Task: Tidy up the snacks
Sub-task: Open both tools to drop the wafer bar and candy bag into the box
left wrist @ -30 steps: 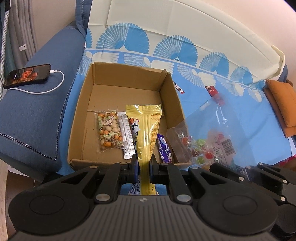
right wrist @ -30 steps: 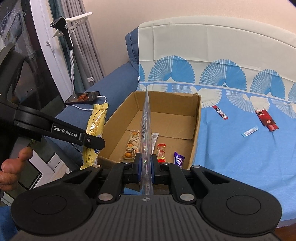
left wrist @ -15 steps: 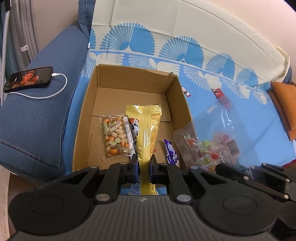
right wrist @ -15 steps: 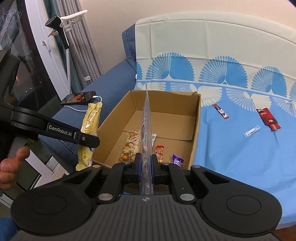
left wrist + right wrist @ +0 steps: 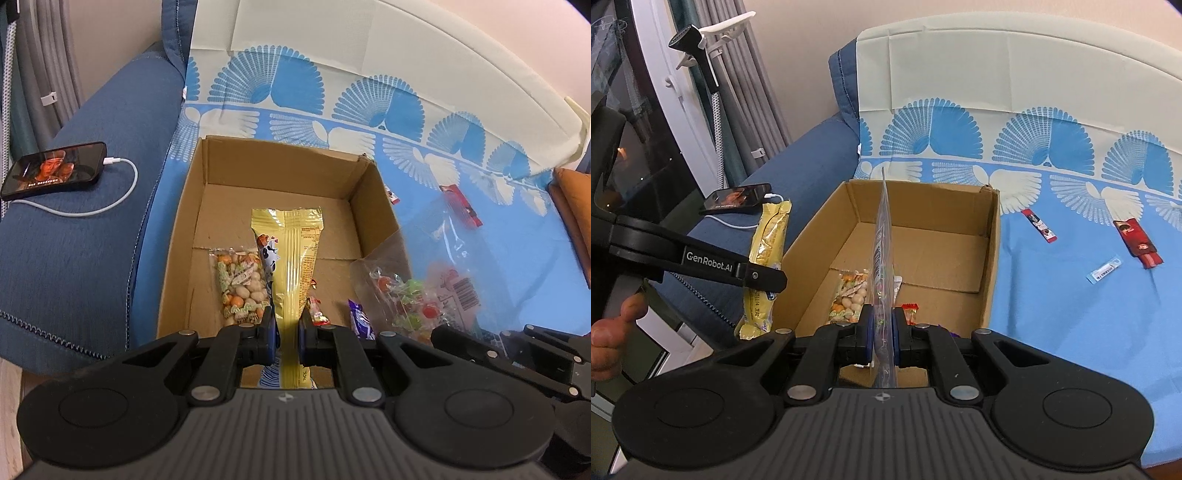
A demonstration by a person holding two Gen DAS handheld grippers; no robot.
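Note:
My left gripper is shut on a long yellow snack packet and holds it over the near part of an open cardboard box. My right gripper is shut on a clear bag of wrapped candies, held edge-on above the box; the bag also shows in the left wrist view. Inside the box lie a bag of mixed nuts, a small red candy and a purple wrapped sweet.
On the blue patterned cloth right of the box lie a red-black stick, a red packet and a small white-blue sachet. A charging phone rests on the blue sofa arm. An orange cushion sits far right.
Both grippers have moved forward over the box with their packets still held. The box and its contents now sit closer under them.

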